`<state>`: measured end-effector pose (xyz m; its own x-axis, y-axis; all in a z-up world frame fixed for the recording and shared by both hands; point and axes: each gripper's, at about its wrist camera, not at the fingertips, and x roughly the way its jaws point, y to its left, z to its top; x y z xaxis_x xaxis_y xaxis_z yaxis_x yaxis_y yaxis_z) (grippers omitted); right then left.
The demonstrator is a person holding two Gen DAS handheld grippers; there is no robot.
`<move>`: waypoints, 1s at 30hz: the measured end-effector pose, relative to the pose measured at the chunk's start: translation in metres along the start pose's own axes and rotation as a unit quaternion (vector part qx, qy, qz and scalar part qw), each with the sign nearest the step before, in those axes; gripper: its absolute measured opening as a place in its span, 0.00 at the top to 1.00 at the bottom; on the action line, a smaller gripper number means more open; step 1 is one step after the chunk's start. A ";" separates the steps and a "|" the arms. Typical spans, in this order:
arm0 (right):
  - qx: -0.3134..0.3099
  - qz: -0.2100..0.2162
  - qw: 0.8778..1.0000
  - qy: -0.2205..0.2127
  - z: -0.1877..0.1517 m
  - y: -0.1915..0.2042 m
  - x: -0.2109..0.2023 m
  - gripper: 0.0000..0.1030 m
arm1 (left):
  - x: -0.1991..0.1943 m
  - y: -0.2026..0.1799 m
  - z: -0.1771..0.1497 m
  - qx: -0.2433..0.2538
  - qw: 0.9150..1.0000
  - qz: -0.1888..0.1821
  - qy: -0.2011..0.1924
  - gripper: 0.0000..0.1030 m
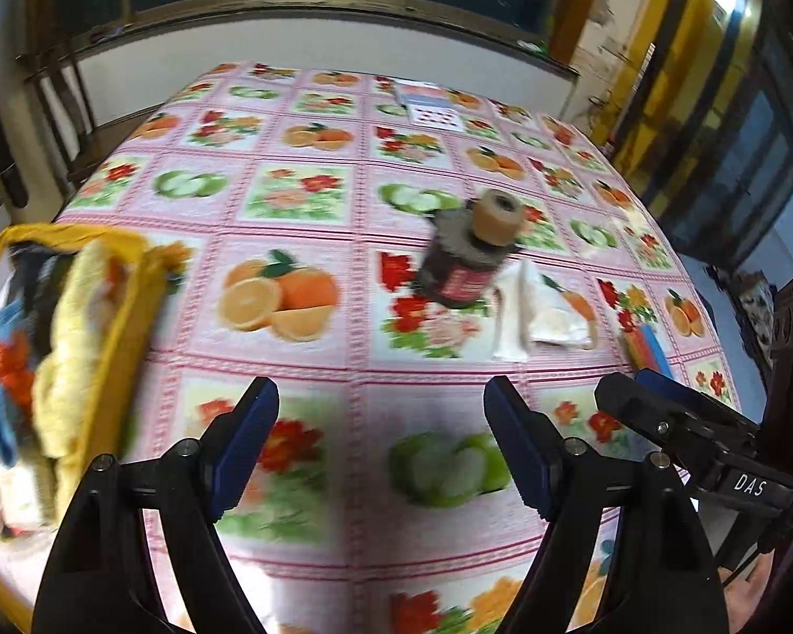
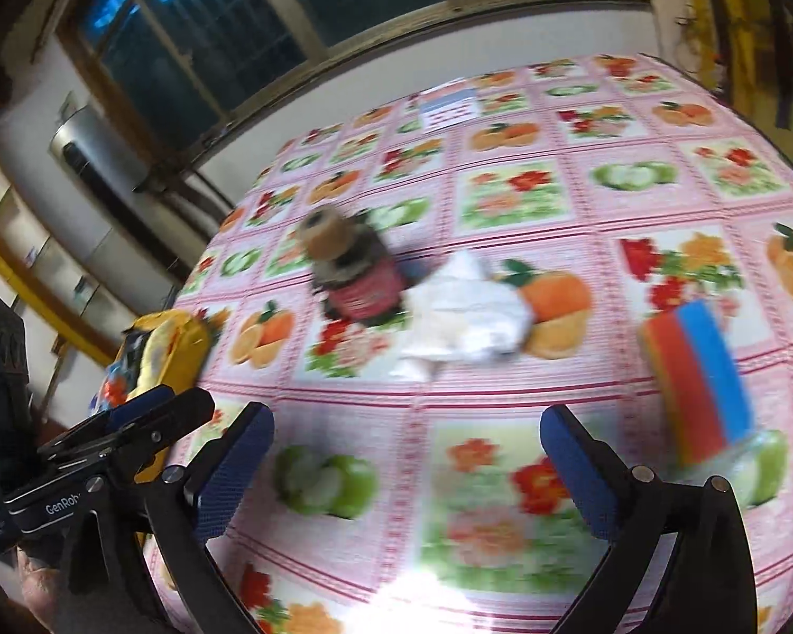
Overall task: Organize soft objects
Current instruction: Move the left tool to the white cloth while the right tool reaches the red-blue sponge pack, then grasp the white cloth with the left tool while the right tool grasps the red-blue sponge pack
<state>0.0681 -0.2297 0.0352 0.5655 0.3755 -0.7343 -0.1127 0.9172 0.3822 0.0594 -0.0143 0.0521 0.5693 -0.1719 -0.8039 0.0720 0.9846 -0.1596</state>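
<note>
Both my jaws hang wide and empty low over the bench (image 2: 502, 201), the white cloth (image 2: 465, 311) lying mid-frame and the striped sponge (image 2: 698, 380) at right, so next I'd close on one for the yellow basket (image 1: 132, 311).

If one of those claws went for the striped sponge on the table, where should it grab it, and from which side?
Probably across its two broad faces, near the upper edge, coming down from above. The sponge seems to stand on edge as a thin slab, so its flat sides suit the pads. The open right gripper is nearest; blur hides finer detail.
</note>
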 end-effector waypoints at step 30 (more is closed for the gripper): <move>-0.084 -0.179 0.977 0.077 0.015 -0.103 0.013 0.03 | 0.126 -0.135 0.042 0.052 0.995 0.003 0.082 0.22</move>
<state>0.0992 -0.3215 -0.0053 0.4648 0.0301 -0.8849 -0.0707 0.9975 -0.0032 0.1553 -0.1673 -0.0036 0.4297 -0.1602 -0.8887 0.1572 0.9824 -0.1010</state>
